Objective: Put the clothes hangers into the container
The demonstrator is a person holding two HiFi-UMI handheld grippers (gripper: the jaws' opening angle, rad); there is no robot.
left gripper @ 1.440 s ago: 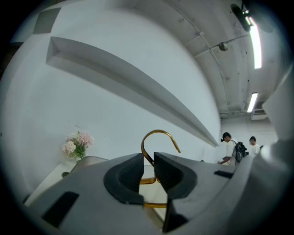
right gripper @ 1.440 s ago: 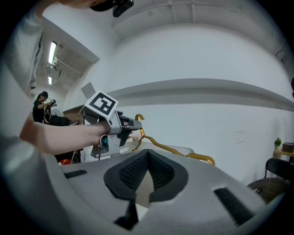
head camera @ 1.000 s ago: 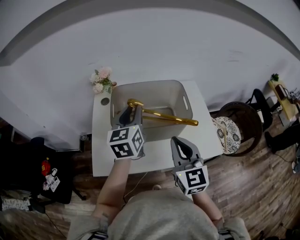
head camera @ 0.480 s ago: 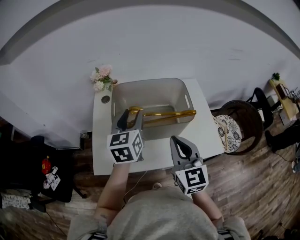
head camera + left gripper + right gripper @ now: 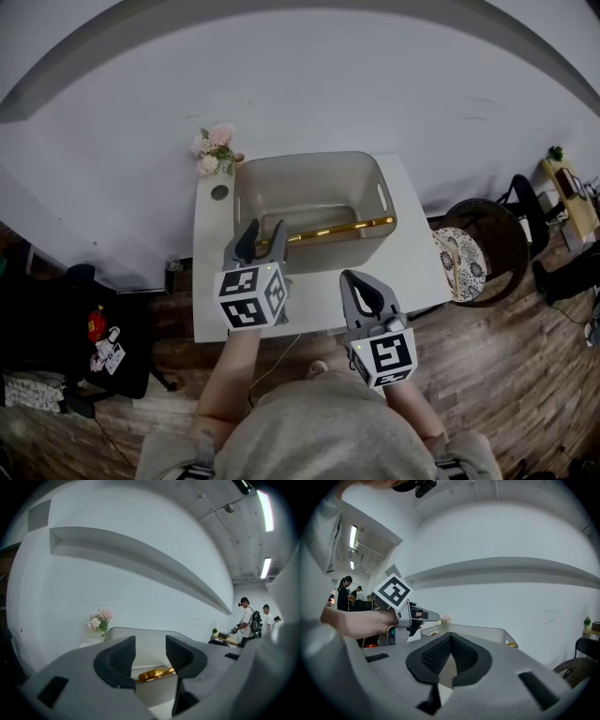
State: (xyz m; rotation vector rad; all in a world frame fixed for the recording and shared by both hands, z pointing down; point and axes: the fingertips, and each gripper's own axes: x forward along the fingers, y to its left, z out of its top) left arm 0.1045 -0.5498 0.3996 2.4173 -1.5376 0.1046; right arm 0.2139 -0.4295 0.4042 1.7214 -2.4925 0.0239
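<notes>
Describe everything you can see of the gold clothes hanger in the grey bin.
The gold hanger looks like shiny metal, a long slim bar. It lies inside the grey container along the near wall, its right end against the right wall near the rim. Its hook cannot be made out. Nothing grips it: the left gripper, whose jaws have just been opening, stands open short of it.

Gold hanger (image 5: 342,229): one end hidden behind left tool (image 5: 265,232); in left gripper view, only short stretch visible.
</notes>
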